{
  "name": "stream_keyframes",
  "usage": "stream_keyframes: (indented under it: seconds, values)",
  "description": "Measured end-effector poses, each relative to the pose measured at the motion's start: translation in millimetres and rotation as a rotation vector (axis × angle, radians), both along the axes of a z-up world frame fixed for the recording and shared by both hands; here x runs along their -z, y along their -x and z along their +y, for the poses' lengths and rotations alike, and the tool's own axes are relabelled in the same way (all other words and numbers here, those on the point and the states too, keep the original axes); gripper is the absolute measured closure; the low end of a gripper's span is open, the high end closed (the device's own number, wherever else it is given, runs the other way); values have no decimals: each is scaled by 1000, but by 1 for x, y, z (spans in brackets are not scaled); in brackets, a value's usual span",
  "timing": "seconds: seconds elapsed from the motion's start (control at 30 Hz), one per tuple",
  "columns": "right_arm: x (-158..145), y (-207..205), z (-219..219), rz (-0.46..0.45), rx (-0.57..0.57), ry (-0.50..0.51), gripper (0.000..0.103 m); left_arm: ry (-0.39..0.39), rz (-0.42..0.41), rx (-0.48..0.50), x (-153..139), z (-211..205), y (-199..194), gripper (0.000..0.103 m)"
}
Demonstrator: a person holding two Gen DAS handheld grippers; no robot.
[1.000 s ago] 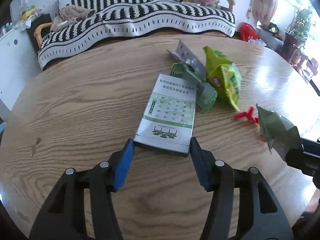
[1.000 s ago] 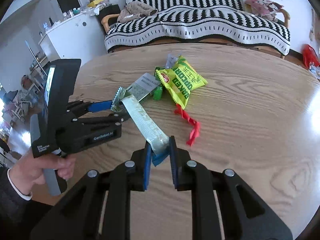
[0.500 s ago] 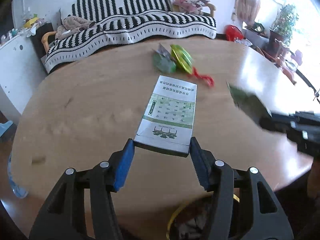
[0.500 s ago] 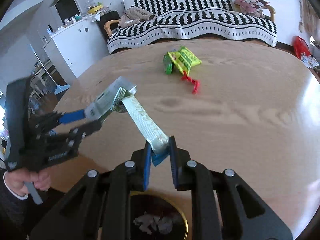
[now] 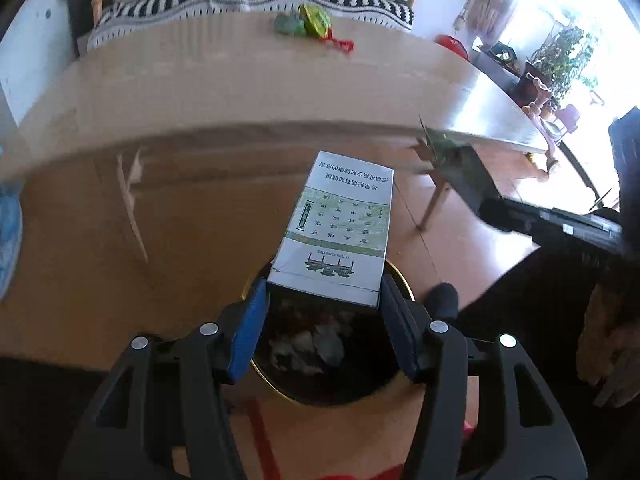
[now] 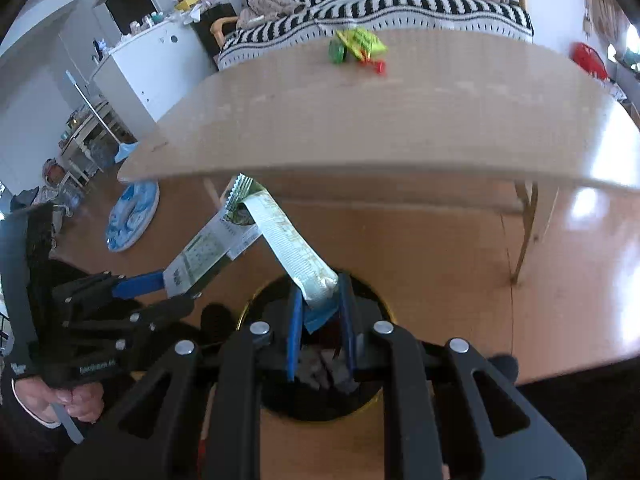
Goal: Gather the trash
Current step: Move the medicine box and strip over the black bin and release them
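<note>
Wooden table (image 5: pixel 248 92) now lies in the upper frame, both hands having swung off it to the bin (image 5: pixel 276 384) below. The left gripper (image 5: pixel 324 312) clamps the carton (image 5: pixel 340 232), the right gripper (image 6: pixel 320 320) pinches the wrapper (image 6: pixel 292 244); dropping seems next.

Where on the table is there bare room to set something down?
Nearly the whole wooden table is bare, from its near edge back to the far side. The only crowded spot is by the striped sofa: the green snack bag with small wrappers bunched beside it.
</note>
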State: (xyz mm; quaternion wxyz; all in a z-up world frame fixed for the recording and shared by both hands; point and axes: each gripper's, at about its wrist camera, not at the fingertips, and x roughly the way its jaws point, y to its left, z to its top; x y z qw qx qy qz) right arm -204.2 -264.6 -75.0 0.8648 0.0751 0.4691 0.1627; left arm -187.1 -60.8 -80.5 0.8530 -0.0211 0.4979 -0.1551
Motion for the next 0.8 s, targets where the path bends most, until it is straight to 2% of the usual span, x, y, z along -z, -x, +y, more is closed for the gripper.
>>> stream_keyframes:
  seconds: [0.17, 0.8]
  values:
    - [6, 17, 5, 28, -6, -21, 86, 2, 47, -7, 10, 0, 7, 48]
    - [13, 0, 1, 74, 5, -48, 86, -48, 104, 0, 27, -5, -2, 48]
